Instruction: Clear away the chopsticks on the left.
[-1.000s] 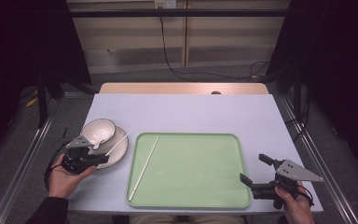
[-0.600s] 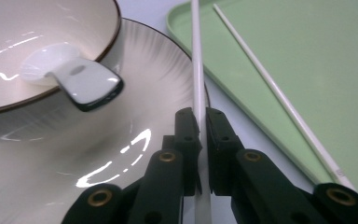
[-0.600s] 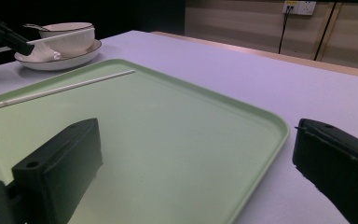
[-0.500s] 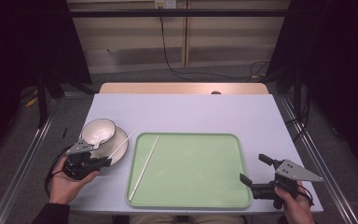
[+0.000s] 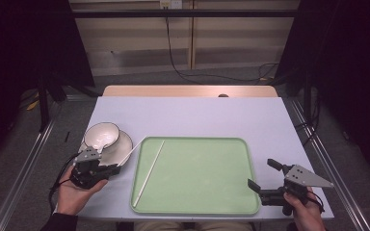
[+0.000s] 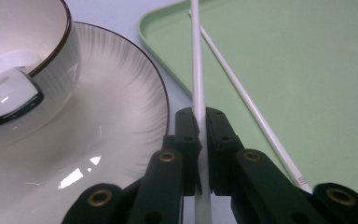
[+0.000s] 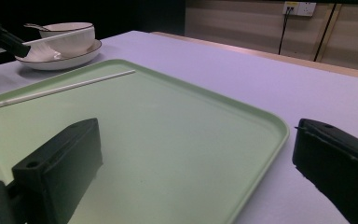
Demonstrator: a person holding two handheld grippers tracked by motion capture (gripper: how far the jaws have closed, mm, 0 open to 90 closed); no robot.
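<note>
I've got one white chopstick (image 6: 197,70) pinched tight in my left claw (image 6: 202,122), its length running straight ahead from the jaws, out over the plate (image 6: 121,140) edge toward the green tray (image 6: 307,70). Its twin chopstick (image 6: 251,107) lies on the tray just right of the claw, nearly parallel. My right claw (image 5: 270,180) sits wide open and empty, well apart at the tray's far corner.

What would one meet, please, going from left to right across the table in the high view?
Left hand-held gripper and bowl on its plate → chopstick → green tray → right hand-held gripper.
</note>
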